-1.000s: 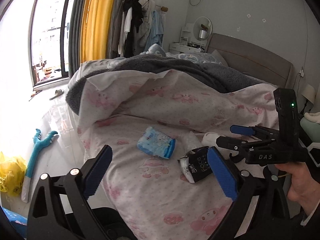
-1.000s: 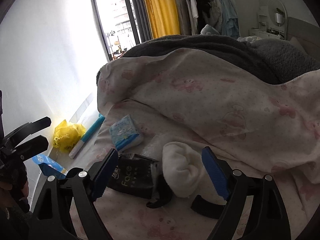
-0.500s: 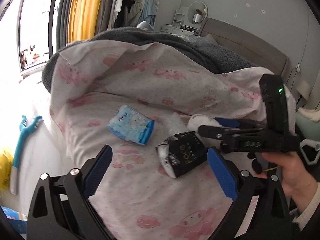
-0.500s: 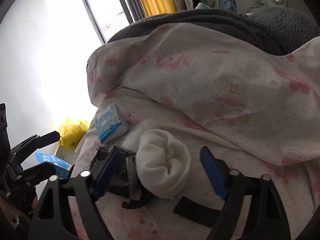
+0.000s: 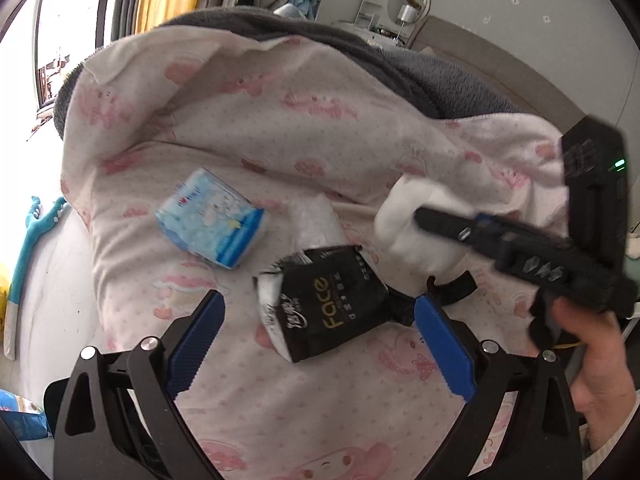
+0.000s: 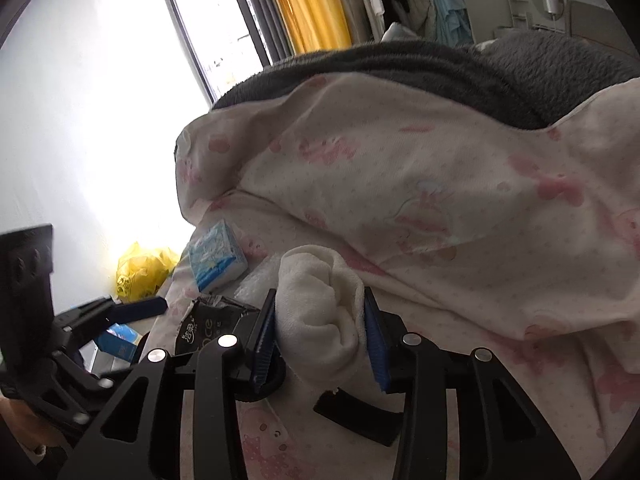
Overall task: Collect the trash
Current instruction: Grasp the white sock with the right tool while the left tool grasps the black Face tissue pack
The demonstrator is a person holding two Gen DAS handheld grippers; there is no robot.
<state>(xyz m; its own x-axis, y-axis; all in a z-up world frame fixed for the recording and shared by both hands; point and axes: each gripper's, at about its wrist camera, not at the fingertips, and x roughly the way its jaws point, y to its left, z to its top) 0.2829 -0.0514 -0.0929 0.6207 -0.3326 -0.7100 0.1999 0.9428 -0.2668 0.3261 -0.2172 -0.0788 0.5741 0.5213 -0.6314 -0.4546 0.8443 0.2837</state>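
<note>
A rolled white sock (image 6: 320, 312) lies on the pink patterned bed sheet (image 6: 460, 240). My right gripper (image 6: 322, 340) is shut on the sock, pads pressing both sides; it also shows in the left wrist view (image 5: 424, 216) on the sock (image 5: 412, 220). A black "Face" tissue packet (image 5: 324, 312) lies between the open fingers of my left gripper (image 5: 320, 344), which holds nothing. A blue tissue pack (image 5: 212, 224) lies further left. A clear plastic wrap (image 5: 316, 220) sits behind the black packet.
A grey blanket (image 5: 420, 68) is heaped behind the folded pink quilt. A yellow bag (image 6: 140, 268) and a blue box (image 6: 120, 340) are on the floor beside the bed. A teal back-scratcher (image 5: 24, 256) lies at the left. A black strap (image 6: 356, 412) lies under the sock.
Both grippers moved in closer to the bed items. My right gripper closed from open onto the white sock. My left gripper advanced around the black packet and stays open.
</note>
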